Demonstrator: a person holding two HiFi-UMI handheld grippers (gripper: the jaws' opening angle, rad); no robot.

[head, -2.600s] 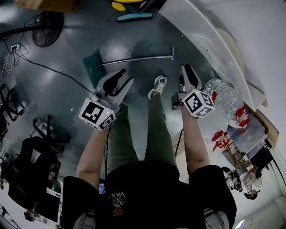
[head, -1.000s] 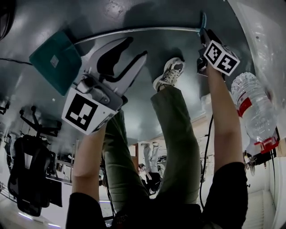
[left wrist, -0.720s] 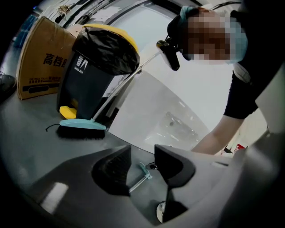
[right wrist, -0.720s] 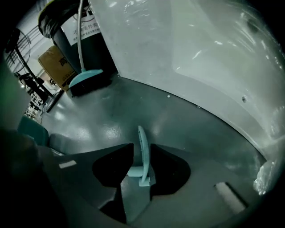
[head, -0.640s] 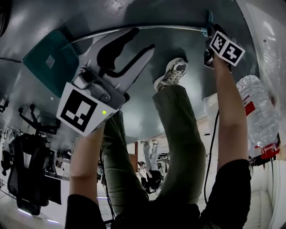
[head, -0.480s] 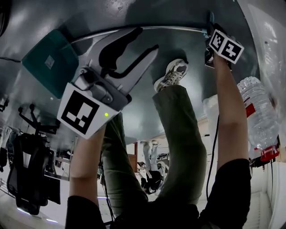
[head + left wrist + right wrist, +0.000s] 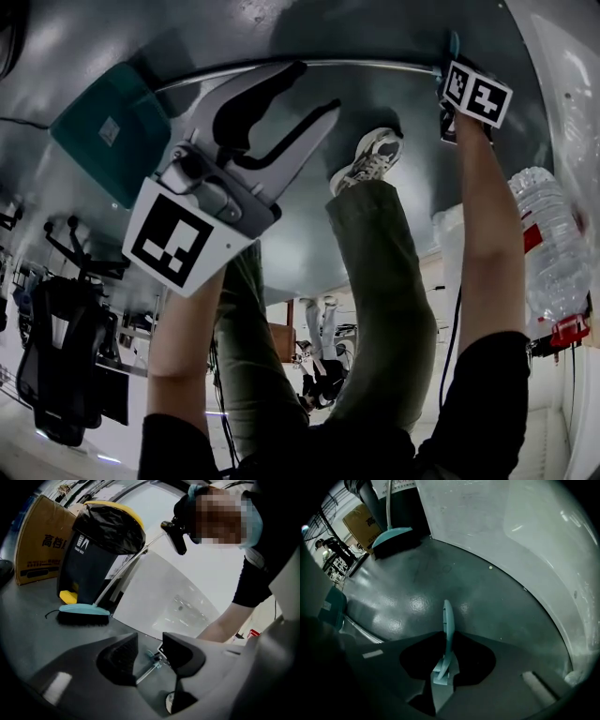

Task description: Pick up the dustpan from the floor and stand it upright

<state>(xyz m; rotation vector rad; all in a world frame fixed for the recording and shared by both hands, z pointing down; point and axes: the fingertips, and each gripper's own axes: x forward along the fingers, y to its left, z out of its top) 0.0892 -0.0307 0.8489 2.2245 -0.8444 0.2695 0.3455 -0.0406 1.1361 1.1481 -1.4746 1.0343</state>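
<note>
Lying flat on the dark grey floor [image 7: 112, 37], the teal plastic dustpan [image 7: 98, 131] has its pan at the far left of the head view. Its long thin metal handle [image 7: 375, 63] runs rightward from the pan across the floor.

The left gripper [image 7: 314, 89] hangs just on the near side of that handle, tilted towards it. Its jaws stand apart with nothing between the pads. In the left gripper view the gap at the left gripper [image 7: 150, 641] shows only bare floor and the far end of the handle. Beyond it in that view, from the left, a brown cardboard box [image 7: 40, 541] stands next to a dark bin with a yellow lid and black bag [image 7: 101, 545]. A teal-backed brush with black bristles [image 7: 83, 613] rests on the floor in front of the bin.

Right of the left gripper, a white sneaker [image 7: 368, 159] is planted on the floor below the handle.

Further right, the right gripper [image 7: 448, 67] points almost straight down at the handle's end, close to the white panel [image 7: 562, 56] that bounds the floor. Its jaws have just been closing. The right gripper view shows the right gripper [image 7: 446, 660] clamped on the handle's teal plastic grip [image 7: 448, 625]. The grip stands on edge between the pads and sticks out past them.

A clear plastic water bottle with a red label [image 7: 553, 253] sits at the far right.
</note>
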